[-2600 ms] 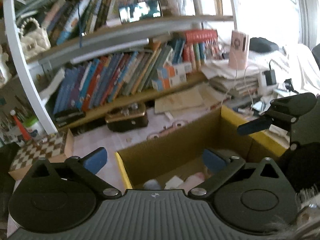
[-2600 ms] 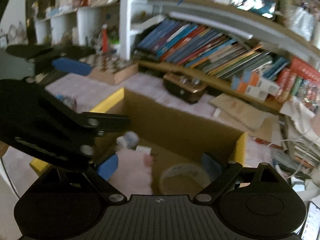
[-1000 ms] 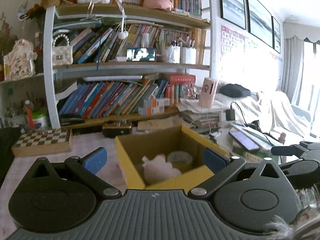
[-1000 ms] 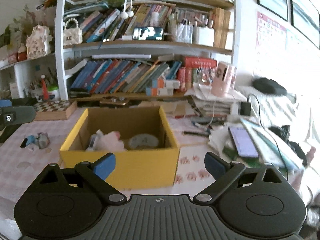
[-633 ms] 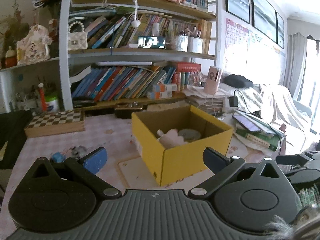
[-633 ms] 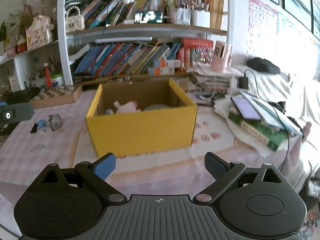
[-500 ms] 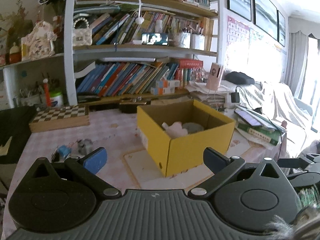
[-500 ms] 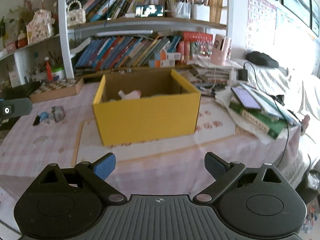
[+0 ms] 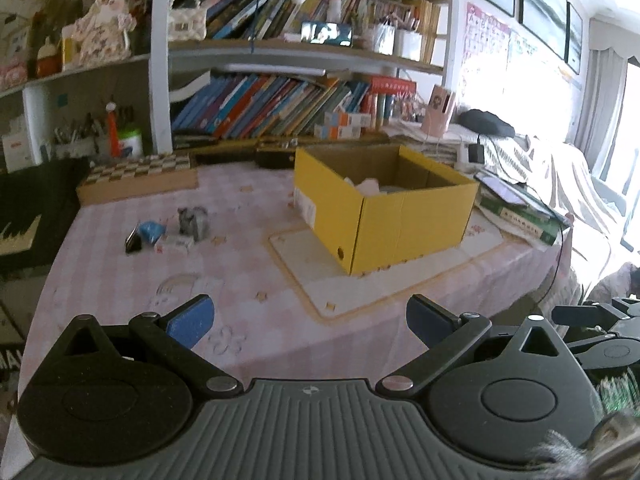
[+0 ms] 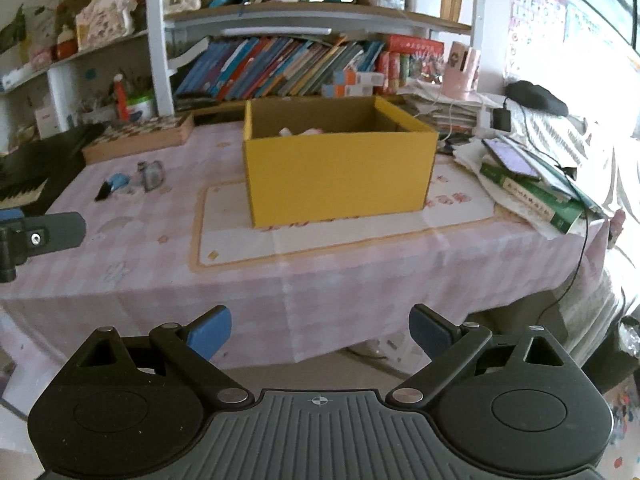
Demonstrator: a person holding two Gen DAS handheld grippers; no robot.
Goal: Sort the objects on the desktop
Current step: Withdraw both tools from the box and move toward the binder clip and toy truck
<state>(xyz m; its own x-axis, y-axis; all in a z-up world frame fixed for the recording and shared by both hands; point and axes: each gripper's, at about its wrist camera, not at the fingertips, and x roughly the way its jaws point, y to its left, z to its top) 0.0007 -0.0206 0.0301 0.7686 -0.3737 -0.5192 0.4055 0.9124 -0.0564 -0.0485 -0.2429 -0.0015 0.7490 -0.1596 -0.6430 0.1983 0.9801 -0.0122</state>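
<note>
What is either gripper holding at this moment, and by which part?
Nothing is held. The left gripper and the right gripper are both open with empty space between their fingers, back from the yellow box.

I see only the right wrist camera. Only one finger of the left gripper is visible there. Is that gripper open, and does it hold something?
Observer: The left gripper is open, with nothing between its fingers.
Operator: Thank you. Is there anything on the side wall of the yellow box that I cannot see?
Observer: Yes, the yellow box has a white label on the wall facing the loose items.
Operator: Anything else on that wall?
Observer: A small round hole, low near the front corner.
</note>
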